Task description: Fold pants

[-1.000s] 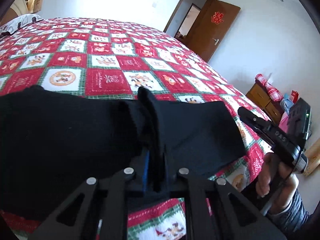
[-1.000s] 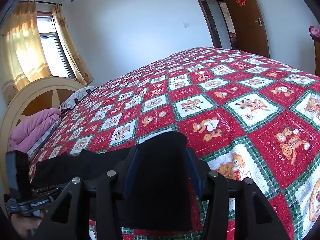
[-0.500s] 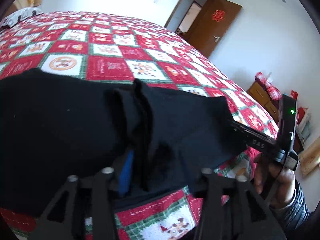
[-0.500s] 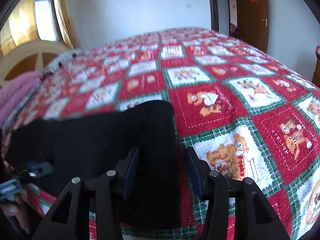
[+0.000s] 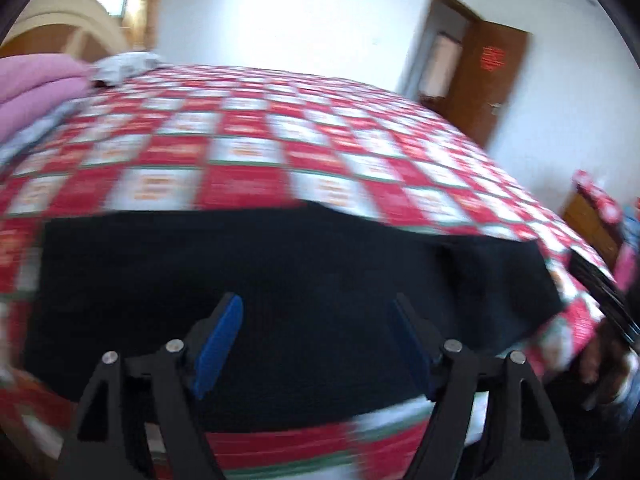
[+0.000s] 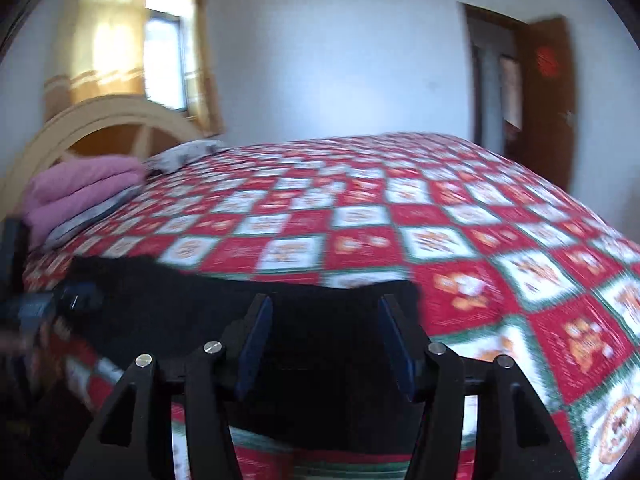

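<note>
The black pants (image 5: 280,280) lie flat across the near edge of the bed, folded into a wide band. My left gripper (image 5: 316,304) hovers over their middle. Its jaws are opening and its blue pads (image 5: 218,340) hold nothing. My right gripper (image 6: 325,304) is over the right end of the pants (image 6: 200,308). Its jaws are also opening, with the cloth lying below the pads and not pinched. The left gripper (image 6: 40,304) shows blurred at the far left of the right wrist view, and the right gripper (image 5: 600,288) at the right edge of the left wrist view. Both views are blurred.
A red, white and green patchwork quilt (image 6: 480,240) covers the whole bed. Folded pink blankets (image 6: 80,188) and a pillow sit by the cream headboard (image 6: 112,124) at the far left. A brown door (image 5: 488,80) stands open at the back right, and a wooden dresser (image 5: 592,220) beside the bed.
The left gripper let go of the raised fold and opened wide; the pants now lie flat. Both grippers swung left toward the headboard. The right gripper's jaws spread a little.
</note>
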Demonstrator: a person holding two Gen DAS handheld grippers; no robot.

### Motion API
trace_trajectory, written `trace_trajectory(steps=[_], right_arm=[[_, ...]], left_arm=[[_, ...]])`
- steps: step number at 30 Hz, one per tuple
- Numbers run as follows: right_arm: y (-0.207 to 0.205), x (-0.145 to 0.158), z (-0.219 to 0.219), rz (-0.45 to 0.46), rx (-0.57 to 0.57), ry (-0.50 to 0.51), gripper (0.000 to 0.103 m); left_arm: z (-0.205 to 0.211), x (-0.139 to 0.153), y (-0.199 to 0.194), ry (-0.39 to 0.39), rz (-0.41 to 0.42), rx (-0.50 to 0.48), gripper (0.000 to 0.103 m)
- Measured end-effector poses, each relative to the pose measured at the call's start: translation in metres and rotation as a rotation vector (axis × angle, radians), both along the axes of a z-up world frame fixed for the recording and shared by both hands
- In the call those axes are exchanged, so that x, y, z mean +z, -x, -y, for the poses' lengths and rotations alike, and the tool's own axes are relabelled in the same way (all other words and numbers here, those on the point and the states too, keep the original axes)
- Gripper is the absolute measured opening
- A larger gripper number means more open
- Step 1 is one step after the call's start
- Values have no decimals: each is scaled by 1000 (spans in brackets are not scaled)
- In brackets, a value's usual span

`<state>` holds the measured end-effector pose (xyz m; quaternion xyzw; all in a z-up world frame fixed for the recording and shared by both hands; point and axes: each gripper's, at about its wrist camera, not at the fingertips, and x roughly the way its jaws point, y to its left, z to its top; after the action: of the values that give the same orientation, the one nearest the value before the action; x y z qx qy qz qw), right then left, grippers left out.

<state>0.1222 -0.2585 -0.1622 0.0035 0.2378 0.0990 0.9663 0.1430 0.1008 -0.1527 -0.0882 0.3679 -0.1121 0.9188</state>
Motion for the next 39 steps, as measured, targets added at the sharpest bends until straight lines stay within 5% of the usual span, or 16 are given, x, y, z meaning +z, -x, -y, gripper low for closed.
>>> trace_trajectory(steps=[5, 9, 14, 23, 30, 33, 39], right_arm=[[17, -7, -50, 18, 183, 65, 57], [29, -19, -85, 24, 284, 164, 57], [34, -26, -97, 22, 322, 181, 57], [11, -31, -69, -69, 206, 73, 57], [8, -29, -62, -74, 180, 48, 57], [9, -29, -65, -70, 188, 61, 57], [8, -30, -60, -70, 171, 66, 57]], left_arm=[[-108, -4, -10, -59, -8, 204, 78], [-155, -25, -21, 59, -72, 248, 78], [-154, -44, -32, 157, -93, 213, 78], [-151, -48, -47, 63, -96, 171, 77], [-137, -41, -37, 11, -112, 167, 37], [-132, -36, -31, 1, -110, 172, 30], [-147, -9, -13, 240, -56, 170, 28]])
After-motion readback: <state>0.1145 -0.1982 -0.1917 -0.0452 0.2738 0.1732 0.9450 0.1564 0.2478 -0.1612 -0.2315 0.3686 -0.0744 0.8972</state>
